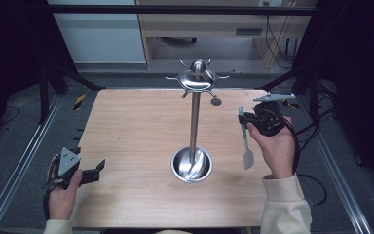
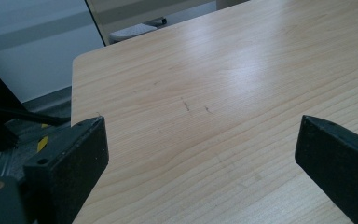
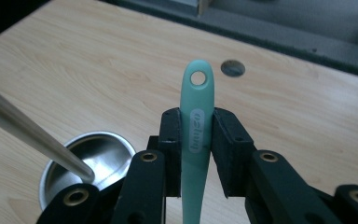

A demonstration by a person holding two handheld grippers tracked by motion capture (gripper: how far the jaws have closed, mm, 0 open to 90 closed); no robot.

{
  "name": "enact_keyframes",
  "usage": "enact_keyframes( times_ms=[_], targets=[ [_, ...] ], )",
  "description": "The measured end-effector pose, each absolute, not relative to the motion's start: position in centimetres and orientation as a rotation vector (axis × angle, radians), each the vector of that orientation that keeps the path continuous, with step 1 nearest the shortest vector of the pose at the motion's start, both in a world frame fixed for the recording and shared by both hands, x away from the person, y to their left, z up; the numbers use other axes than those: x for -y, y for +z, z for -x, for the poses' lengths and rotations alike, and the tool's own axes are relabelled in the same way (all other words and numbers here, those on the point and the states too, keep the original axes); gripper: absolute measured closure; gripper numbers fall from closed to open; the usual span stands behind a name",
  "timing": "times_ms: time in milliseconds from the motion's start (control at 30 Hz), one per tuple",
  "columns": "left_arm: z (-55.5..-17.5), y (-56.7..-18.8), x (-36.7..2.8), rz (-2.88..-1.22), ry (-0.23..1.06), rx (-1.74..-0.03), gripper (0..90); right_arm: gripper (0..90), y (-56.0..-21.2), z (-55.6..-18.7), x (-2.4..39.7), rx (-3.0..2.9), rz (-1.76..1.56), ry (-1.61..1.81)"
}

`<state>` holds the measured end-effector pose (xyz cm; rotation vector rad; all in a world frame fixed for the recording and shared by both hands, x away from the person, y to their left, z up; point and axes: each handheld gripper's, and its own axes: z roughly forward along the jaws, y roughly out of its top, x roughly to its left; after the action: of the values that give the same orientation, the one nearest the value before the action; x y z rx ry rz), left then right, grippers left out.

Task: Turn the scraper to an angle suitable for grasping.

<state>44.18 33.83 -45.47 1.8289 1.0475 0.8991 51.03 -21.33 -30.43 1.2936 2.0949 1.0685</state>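
A pale green spatula (image 1: 246, 141) hangs upright from my right gripper (image 1: 243, 117), white blade down, above the table's right side. In the right gripper view the jaws are shut on the spatula's handle (image 3: 196, 135), and the hanging hole at its tip pokes out past my right gripper (image 3: 196, 154). A steel utensil stand (image 1: 194, 122) rises from a round bowl base (image 1: 191, 165) at mid-table, with several hooks around its top (image 1: 197, 78). My left gripper (image 1: 100, 168) rests low at the near left edge; in its own view my left gripper (image 2: 200, 154) is open over bare wood.
The wooden table (image 1: 131, 136) has a small round hole (image 1: 216, 102) at the back right. The stand's pole (image 3: 32, 137) slants across the left of the right gripper view, into the base (image 3: 93, 158). Dark frame rails and cables flank the table.
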Motion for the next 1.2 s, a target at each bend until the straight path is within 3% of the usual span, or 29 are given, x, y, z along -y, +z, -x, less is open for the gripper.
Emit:
enact_keyframes(
  times_ms=[1200],
  targets=[
    [-44.1,-45.3,-33.8,-1.832,0.896,-1.043,2.4,74.2,-24.0,-45.4,21.3,-1.962,-1.020,1.345]
  ],
)
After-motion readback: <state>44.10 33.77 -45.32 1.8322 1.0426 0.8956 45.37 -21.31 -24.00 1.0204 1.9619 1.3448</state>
